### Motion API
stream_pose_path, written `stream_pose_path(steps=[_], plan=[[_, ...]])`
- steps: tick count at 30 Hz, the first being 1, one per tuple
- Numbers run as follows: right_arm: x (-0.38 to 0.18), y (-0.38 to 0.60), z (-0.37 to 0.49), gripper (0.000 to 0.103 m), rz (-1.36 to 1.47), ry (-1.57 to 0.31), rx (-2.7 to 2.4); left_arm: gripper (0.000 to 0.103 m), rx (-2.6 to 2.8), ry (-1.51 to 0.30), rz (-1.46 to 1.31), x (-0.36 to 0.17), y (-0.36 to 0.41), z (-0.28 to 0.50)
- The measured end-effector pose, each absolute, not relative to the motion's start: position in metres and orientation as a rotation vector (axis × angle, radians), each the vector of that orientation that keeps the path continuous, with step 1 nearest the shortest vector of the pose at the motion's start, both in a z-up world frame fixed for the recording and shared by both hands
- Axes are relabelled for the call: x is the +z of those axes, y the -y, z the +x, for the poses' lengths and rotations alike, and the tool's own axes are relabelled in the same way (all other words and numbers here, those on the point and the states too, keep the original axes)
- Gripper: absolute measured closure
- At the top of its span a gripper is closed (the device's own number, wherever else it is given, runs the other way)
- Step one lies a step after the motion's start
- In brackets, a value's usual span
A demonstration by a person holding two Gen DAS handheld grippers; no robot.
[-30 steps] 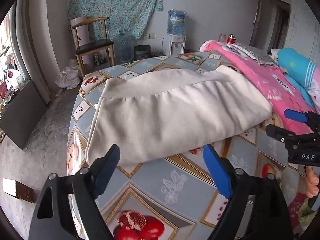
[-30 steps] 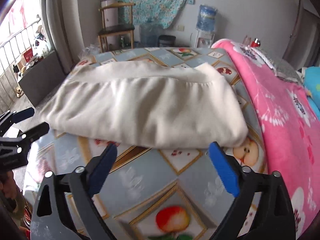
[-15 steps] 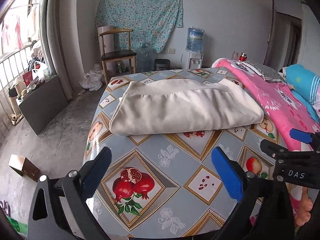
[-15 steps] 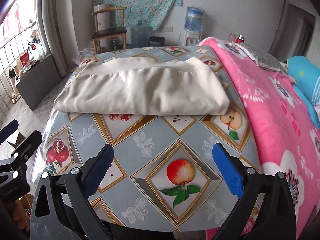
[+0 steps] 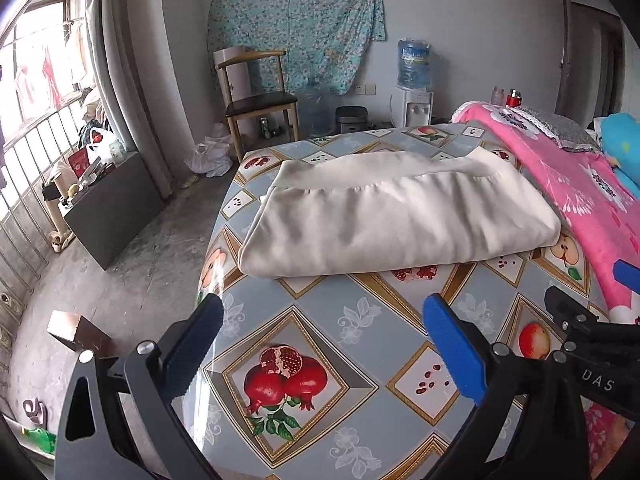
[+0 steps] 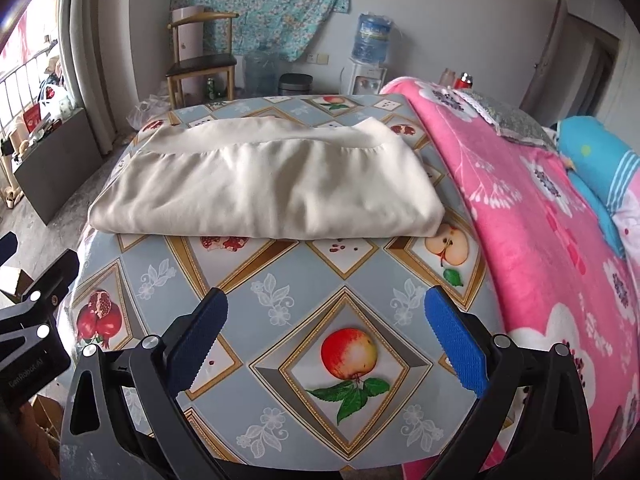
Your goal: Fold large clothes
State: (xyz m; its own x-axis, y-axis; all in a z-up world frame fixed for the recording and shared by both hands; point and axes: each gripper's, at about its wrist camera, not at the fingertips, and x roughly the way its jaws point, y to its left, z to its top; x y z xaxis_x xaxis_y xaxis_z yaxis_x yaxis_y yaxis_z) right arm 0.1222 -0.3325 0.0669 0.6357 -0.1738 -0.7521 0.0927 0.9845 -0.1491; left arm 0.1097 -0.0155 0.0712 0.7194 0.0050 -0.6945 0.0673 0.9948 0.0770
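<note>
- The table covered with a glossy grey-blue oilcloth printed with fruit in gold diamond frames point(image 5: 360, 320) fills most of both wrist views; its cover point(image 6: 280, 280) shows pomegranates, apples and small leaf motifs.
- A pink fleece blanket with white flowers point(image 6: 540, 240) lies along the table's right edge, with a blue pillow point(image 6: 592, 152) further right.
- The cream-coloured folded garment of soft fabric point(image 5: 396, 216) lies flat on the far half of the table as a wide rectangle, its gathered band along the back edge; its right end point(image 6: 420, 200) sits just beside the pink blanket.
- A wooden chair with a dark seat point(image 5: 260, 100) stands on the floor beyond the table, near a water dispenser topped by a blue bottle point(image 5: 414, 80).
- The left gripper with black arms and blue pads point(image 5: 320, 344) hangs over the near table, well apart from the garment, its fingers spread wide and empty.
- The right gripper of the same make point(image 6: 326, 340) hovers above a printed apple, fingers likewise released, grasping nothing.
</note>
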Motion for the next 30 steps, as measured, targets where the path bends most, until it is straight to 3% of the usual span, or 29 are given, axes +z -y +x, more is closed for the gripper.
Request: stream_pose_path(steps=[30], plan=[[0.044, 0.336, 0.146, 0.007, -0.108, -0.936, -0.159, 0.005, -0.017, -0.940, 0.027, 0.041, 0.015, 0.146]])
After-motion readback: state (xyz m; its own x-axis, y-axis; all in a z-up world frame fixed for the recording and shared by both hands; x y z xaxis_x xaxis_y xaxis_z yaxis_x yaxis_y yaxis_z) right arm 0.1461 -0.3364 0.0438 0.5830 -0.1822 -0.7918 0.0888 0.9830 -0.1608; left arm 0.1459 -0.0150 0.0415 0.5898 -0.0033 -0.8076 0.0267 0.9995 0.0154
